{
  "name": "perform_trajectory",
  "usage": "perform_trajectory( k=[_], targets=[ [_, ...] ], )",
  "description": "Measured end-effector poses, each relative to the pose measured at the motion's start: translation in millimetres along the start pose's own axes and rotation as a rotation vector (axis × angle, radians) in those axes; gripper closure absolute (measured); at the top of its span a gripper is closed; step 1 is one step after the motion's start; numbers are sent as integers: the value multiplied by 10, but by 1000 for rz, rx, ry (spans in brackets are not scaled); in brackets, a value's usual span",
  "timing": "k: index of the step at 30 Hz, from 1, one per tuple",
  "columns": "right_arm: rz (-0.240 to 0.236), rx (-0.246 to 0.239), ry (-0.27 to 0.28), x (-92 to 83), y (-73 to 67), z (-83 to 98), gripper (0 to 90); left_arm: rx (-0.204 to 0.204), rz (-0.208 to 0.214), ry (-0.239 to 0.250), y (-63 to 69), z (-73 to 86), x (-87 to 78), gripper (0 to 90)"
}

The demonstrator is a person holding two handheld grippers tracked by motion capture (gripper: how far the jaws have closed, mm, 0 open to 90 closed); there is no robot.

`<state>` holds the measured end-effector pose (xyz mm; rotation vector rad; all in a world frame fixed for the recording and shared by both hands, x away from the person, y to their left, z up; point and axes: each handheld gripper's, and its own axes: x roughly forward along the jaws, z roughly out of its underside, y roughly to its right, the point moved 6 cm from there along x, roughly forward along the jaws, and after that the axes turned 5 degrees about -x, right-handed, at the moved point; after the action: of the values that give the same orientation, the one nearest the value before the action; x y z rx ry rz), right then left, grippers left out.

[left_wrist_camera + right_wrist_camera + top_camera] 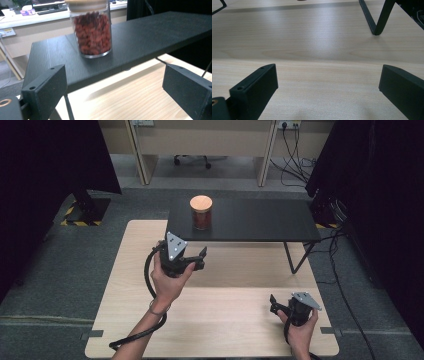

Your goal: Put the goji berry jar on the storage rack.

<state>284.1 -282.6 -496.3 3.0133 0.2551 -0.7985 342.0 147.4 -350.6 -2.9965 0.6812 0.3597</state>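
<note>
A clear glass jar [201,213] with a round wooden lid, full of red dried berries, stands near the left end of a black raised shelf [260,220]. My left gripper [181,251] is held above the table just in front of the shelf, below and left of the jar, and it is open. In the left gripper view the jar [92,32] stands ahead of the wide-apart jaws of the left gripper [113,75], with nothing between them. My right gripper [287,301] rests low at the table's front right, open; in its own view the right gripper [327,72] has bare wood between its jaws.
The light wooden table [225,320] carries the shelf on thin black legs [374,22] at its far half. Black curtains flank both sides. Desks, a chair base and cables lie beyond on the grey floor.
</note>
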Motion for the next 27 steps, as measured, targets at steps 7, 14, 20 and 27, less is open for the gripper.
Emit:
perform_trajectory(
  k=[7,14,20,27],
  targets=[
    [1,-2,-3,0,-7,-2,21,-8,-1,-13,32,199,-66,50],
    [2,-5,-3,-1,-13,-1,21,-18,-10,-21,32,423,-168,50],
    [1,-4,-4,-2,-13,-1,21,-16,-16,-27,73,588,-245,51],
    [1,-4,-3,-4,-13,0,20,-38,-4,-37,91,821,-297,54]
  ],
)
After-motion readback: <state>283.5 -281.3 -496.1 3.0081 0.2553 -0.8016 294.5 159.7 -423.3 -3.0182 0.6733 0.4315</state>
